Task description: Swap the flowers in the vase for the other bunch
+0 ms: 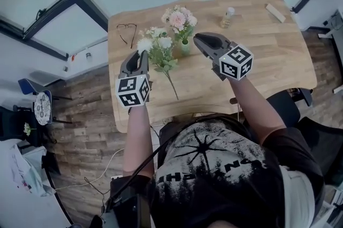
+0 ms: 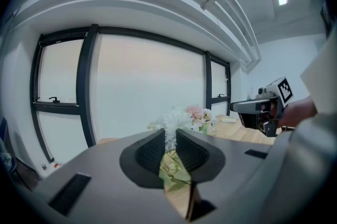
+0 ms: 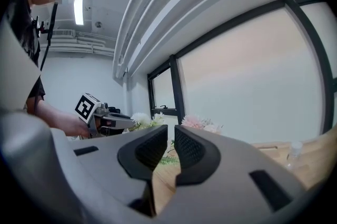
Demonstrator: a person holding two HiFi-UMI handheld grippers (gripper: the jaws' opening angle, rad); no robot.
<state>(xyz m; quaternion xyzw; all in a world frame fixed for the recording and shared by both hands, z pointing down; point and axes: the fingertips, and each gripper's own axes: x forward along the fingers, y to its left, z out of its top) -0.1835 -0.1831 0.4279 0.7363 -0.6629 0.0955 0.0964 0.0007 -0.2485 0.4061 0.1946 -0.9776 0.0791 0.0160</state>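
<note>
Pink flowers (image 1: 181,20) stand in a small green vase (image 1: 185,49) at the middle of the wooden table (image 1: 268,55). A white bunch (image 1: 156,44) with green leaves hangs over the table, its long stem (image 1: 172,85) slanting toward me. My left gripper (image 1: 142,55) is shut on that bunch; in the left gripper view its leaves (image 2: 169,167) sit between the pads and the white heads (image 2: 171,120) rise beyond. My right gripper (image 1: 197,38) hovers just right of the pink flowers, jaws close together with nothing between them (image 3: 171,136). The pink flowers (image 3: 194,122) lie beyond its tips.
A pair of glasses (image 1: 127,31) lies at the table's left back corner. A small bottle (image 1: 228,16) and a wooden block (image 1: 275,12) sit at the back right. Wooden floor and dark window frames surround the table.
</note>
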